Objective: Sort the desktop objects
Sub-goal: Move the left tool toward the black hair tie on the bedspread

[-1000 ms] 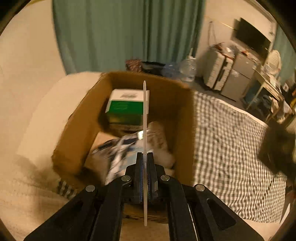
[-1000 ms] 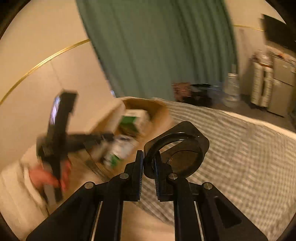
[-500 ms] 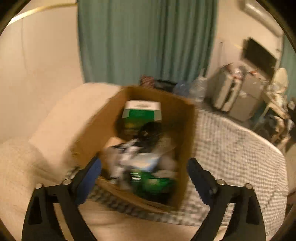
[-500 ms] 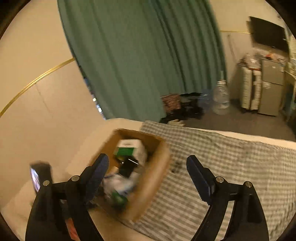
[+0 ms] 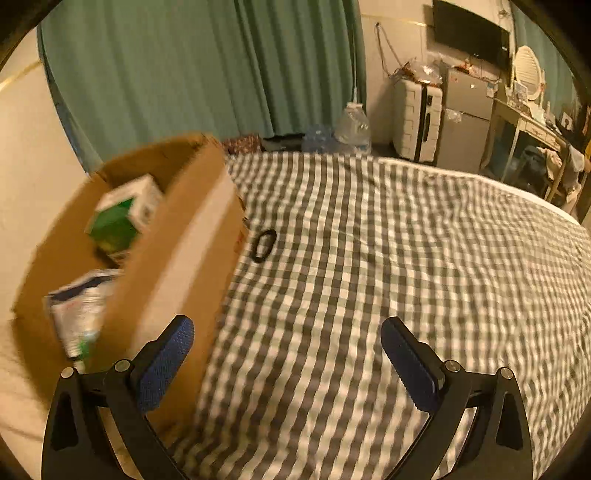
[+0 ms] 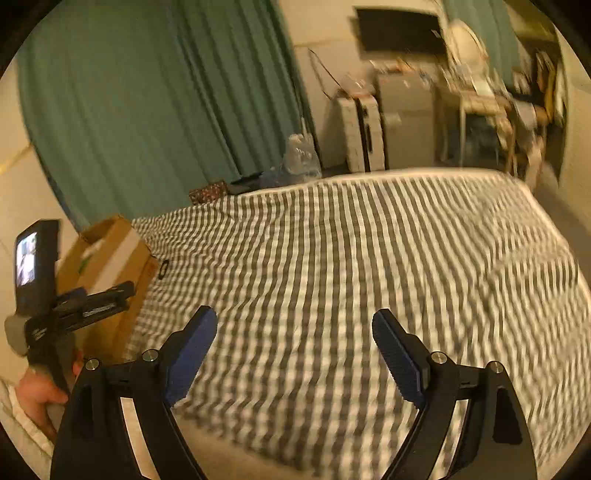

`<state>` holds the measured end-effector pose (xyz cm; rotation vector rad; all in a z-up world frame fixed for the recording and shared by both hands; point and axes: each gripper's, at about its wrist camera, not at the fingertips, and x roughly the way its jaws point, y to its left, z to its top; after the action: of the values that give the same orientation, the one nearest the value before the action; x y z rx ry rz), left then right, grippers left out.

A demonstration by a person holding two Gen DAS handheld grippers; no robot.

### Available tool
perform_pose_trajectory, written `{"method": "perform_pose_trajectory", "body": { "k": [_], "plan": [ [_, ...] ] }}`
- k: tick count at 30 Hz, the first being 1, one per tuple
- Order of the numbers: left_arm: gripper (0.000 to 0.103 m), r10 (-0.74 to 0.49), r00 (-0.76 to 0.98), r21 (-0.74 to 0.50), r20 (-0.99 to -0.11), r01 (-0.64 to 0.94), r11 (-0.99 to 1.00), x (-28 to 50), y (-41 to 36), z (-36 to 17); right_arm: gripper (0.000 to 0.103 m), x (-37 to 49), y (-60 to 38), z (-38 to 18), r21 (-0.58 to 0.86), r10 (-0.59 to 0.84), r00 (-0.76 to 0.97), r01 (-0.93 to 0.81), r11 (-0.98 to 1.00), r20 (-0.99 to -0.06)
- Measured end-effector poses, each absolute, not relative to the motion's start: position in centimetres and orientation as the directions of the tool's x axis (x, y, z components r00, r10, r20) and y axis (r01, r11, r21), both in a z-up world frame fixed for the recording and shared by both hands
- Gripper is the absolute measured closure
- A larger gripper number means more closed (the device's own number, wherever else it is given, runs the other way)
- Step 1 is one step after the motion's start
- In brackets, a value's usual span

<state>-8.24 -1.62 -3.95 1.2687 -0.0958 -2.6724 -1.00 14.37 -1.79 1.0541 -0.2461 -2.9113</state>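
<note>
Open brown cardboard box [image 5: 177, 266] beside small black oval ring [image 5: 263, 245] on grey-checked bedcover [image 5: 369, 258], ring's long axis upward-right. Left gripper [image 5: 286, 363] and right gripper [image 6: 293, 352]: released, empty.

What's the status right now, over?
Left hand-held gripper and right hand-held gripper open, empty. Cardboard box holds sorted items. Black ring lies loose on checked blanket. Nothing blocking.

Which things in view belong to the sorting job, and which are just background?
Job:
- cardboard box
- green-and-white carton and white packet inside it
- black ring on the checked bedcover, beside the box

Background:
- green curtain
- suitcase
- water jug
- wall TV
</note>
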Motion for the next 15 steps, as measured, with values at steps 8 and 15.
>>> {"method": "perform_pose_trajectory", "body": {
  "k": [8, 15],
  "plan": [
    [0.000, -0.230, -0.614, 0.167, -0.755, 0.160, -0.973, -15.6, -2.9, -8.7, 0.017, -6.4, 12.8, -6.8, 0.145, -0.167, -0.744, 0.095, -0.985, -0.647],
    [0.000, -0.351, -0.600, 0.314, -0.719, 0.170, -0.934, -21.1, -5.4, -10.5, 0.017, -6.9, 15.2, -9.9, 0.307, -0.189, -0.760, -0.014, -0.952, -0.622]
  ]
}}
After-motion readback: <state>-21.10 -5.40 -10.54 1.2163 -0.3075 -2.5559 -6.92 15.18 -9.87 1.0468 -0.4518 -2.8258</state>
